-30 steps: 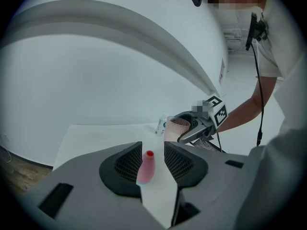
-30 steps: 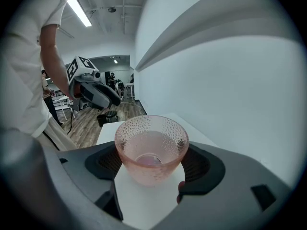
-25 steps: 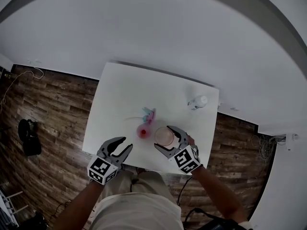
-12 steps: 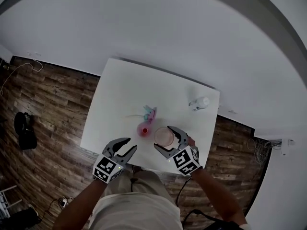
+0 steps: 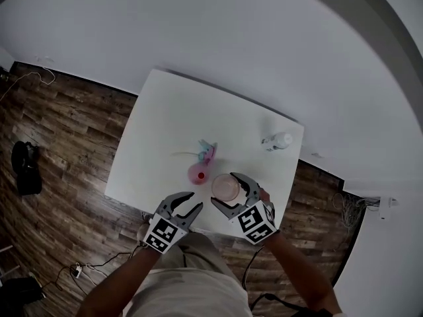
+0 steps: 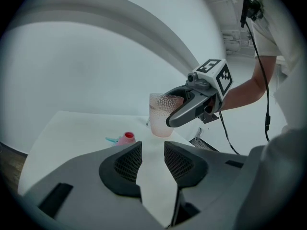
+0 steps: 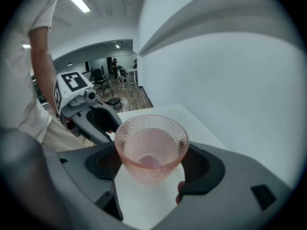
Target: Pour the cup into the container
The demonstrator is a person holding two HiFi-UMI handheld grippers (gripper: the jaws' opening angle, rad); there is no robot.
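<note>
- Head view, left: left tool [image 5: 192, 202] over the near edge of the white table [image 5: 165, 131]; jaws parted, nothing between them, as the left gripper view shows.
- Centre-left: small pink container [image 5: 197, 173], upright on the table, just beside the cup.
- Centre: dimpled pink cup [image 5: 225, 185], upright, mouth open upward.
- Centre-right: right tool [image 5: 224, 191], jaws pressed to the cup's two sides.
- Far right: white bottle [image 5: 276, 140], near the table's far corner, well apart.

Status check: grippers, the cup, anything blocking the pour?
Left gripper open, empty. Right gripper shut on cup, upright, untipped. Pink container close beside the cup, nothing between them.
</note>
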